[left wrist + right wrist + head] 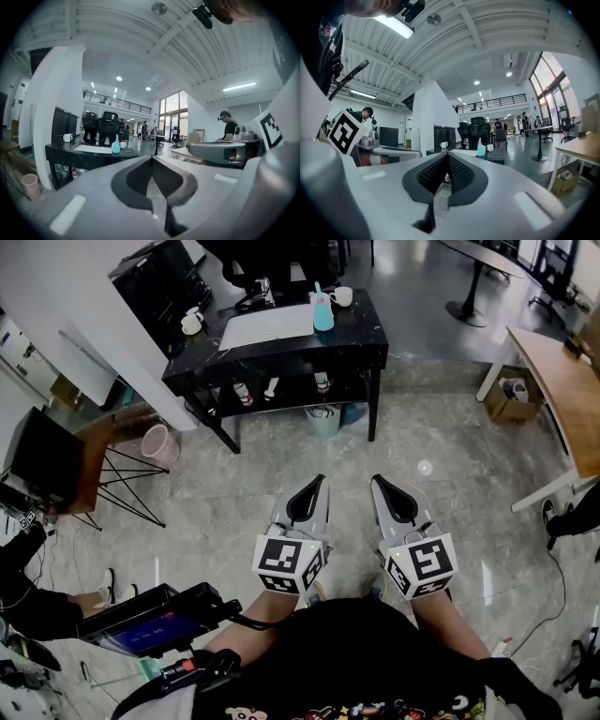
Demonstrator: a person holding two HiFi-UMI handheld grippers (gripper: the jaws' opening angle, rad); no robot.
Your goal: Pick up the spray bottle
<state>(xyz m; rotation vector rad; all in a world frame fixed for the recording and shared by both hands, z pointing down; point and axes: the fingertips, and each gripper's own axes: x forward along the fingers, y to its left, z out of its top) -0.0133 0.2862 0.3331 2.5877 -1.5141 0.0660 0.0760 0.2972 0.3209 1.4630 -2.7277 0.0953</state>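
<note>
The spray bottle (pixel 322 311) is teal with a white trigger top. It stands upright on the far side of a black table (pixel 361 332), well ahead of both grippers. It shows small in the left gripper view (pixel 116 146) and the right gripper view (pixel 480 149). My left gripper (pixel 318 481) and right gripper (pixel 376 481) are held side by side over the floor, pointing toward the table. Each has its jaws shut, tips touching, with nothing between them (pixel 152 158) (pixel 447 155).
On the table lie a white sheet (pixel 267 326) and two mugs (pixel 191 323) (pixel 342 296). Small bottles (pixel 244 393) stand on its lower shelf, with a bin (pixel 323 418) below. A pink cup (pixel 156 442) and a folding stand (pixel 47 460) are at the left. A wooden desk (pixel 562 390) and a box (pixel 511 399) are at the right.
</note>
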